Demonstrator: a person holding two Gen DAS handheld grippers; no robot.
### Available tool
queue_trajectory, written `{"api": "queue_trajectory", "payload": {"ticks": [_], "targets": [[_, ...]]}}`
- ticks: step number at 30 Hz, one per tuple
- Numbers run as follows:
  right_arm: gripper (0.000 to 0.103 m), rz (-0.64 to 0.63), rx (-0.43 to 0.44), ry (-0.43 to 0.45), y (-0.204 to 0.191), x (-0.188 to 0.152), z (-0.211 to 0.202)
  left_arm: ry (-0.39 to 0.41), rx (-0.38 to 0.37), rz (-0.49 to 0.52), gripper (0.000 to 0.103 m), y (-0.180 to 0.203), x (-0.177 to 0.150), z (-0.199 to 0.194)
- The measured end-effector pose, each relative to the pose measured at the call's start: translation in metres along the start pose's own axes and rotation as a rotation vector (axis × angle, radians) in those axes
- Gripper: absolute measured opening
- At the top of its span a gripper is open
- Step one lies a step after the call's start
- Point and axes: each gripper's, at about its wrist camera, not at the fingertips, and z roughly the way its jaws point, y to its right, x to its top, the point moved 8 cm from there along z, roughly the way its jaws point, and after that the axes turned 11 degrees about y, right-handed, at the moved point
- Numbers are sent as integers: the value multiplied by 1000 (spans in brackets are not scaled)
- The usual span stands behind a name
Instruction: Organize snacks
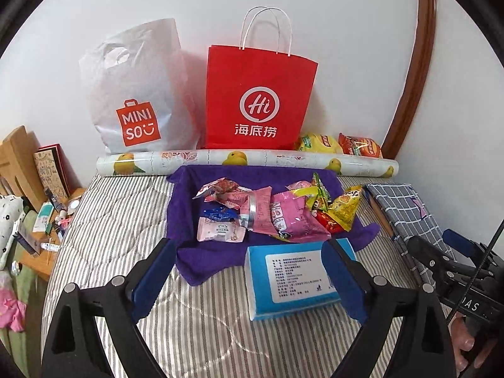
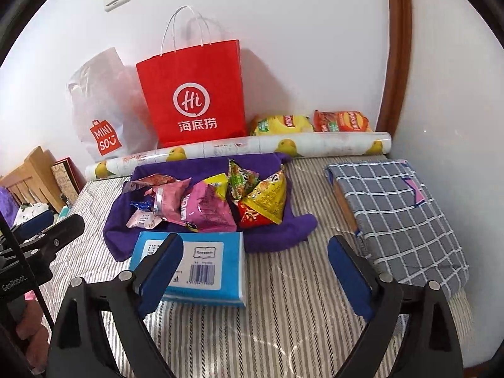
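Observation:
A pile of snack packets lies on a purple towel (image 1: pixel 195 258) (image 2: pixel 274 236) on the striped bed: pink packets (image 1: pixel 289 217) (image 2: pixel 204 211), a yellow triangular packet (image 1: pixel 343 211) (image 2: pixel 271 201) and several small ones. A blue tissue pack (image 1: pixel 293 280) (image 2: pixel 204 264) rests at the towel's near edge. Against the wall stand a red paper bag (image 1: pixel 258 100) (image 2: pixel 195 100) and a white Miniso bag (image 1: pixel 135 100) (image 2: pixel 100 119). My left gripper (image 1: pixel 250 245) hovers open in front of the towel and the tissue pack, holding nothing. My right gripper (image 2: pixel 255 241) is open and empty over the bed, just right of the tissue pack.
A yellow chip bag (image 1: pixel 318 143) (image 2: pixel 280 125) and a red chip bag (image 1: pixel 359 146) (image 2: pixel 343 121) lie behind a lemon-print paper roll (image 1: pixel 245 160) (image 2: pixel 239 149). A grey checked bundle (image 1: pixel 406 208) (image 2: pixel 397 217) lies on the right. A cluttered wooden shelf (image 1: pixel 47 220) borders the bed's left.

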Motion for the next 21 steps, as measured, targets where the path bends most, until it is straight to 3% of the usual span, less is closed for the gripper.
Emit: {"api": "queue_trajectory", "payload": {"ticks": [21], "targets": [[96, 4, -9, -8, -1, -8, -12, 2, 25, 13, 94, 1, -4, -9]]}}
